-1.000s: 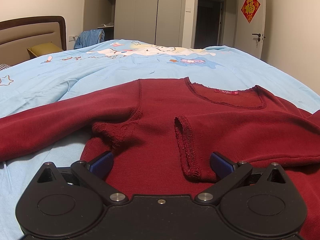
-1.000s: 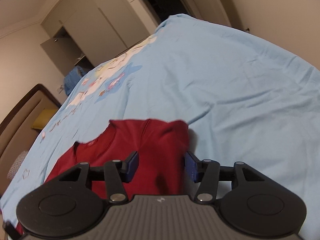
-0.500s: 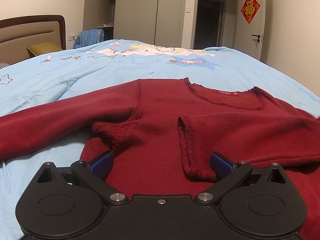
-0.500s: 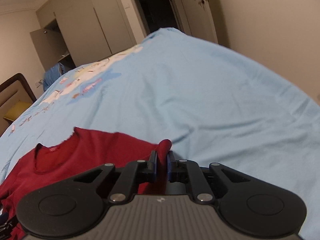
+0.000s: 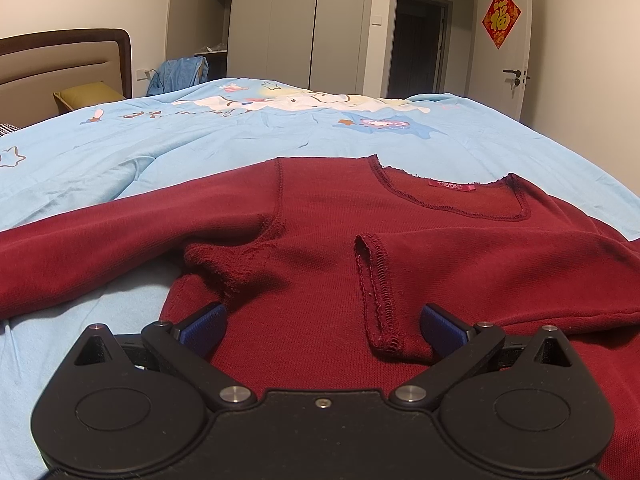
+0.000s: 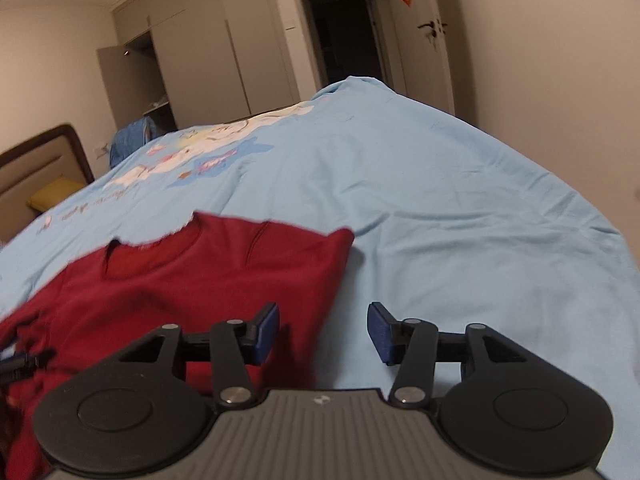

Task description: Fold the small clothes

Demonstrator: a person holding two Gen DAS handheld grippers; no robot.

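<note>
A dark red long-sleeved knit top (image 5: 312, 248) lies face up on the light blue bedspread (image 5: 200, 144). One sleeve stretches out to the left; the other is folded across the chest, its cuff (image 5: 376, 288) pointing toward me. My left gripper (image 5: 322, 322) hovers open low over the hem, the cuff between its blue pads. In the right wrist view the top (image 6: 192, 280) shows its folded right edge. My right gripper (image 6: 323, 330) is open above that edge, holding nothing.
The bedspread (image 6: 460, 220) spreads wide to the right and far side, with a cartoon print (image 5: 304, 102) near the far end. A headboard (image 5: 64, 60) and yellow pillow (image 5: 88, 94) stand at left. Wardrobes (image 5: 296, 20) and a door (image 5: 506, 40) line the back wall.
My right gripper, shut on the red fabric half a second ago, has opened and let it go; the folded side now lies flat. The left gripper has stayed still and open.
</note>
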